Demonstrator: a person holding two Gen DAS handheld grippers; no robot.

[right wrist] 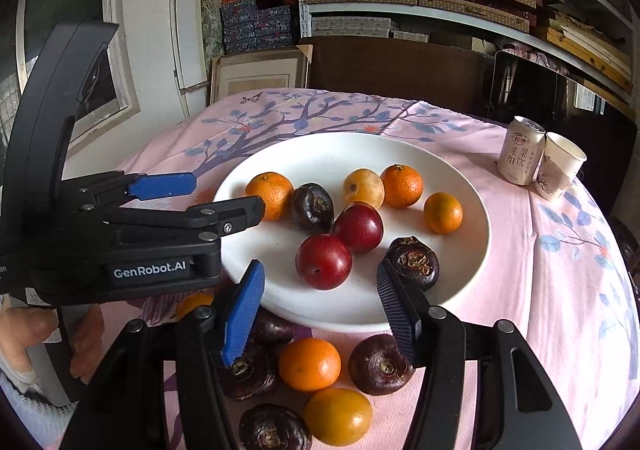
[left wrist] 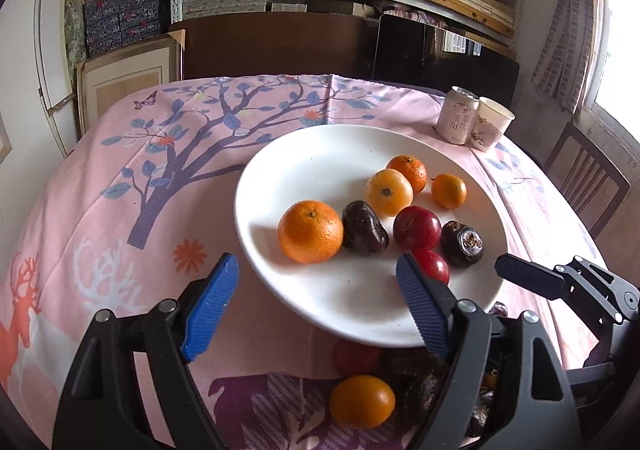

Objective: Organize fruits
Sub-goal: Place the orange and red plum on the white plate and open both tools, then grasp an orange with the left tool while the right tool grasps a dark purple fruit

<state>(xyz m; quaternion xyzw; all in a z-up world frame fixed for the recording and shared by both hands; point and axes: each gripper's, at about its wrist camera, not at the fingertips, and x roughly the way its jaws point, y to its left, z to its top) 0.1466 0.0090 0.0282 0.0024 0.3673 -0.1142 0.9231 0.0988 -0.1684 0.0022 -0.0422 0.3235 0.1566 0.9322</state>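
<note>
A white plate holds several fruits: a large orange, smaller oranges, two red plums and dark water chestnuts. More oranges and dark chestnuts lie loose on the cloth in front of the plate. My left gripper is open and empty over the plate's near rim; it also shows in the right wrist view. My right gripper is open and empty above the plate's front edge; one of its fingers shows in the left wrist view.
A drink can and a paper cup stand at the table's far right. The round table has a pink tree-print cloth. A wooden chair stands right, shelves behind.
</note>
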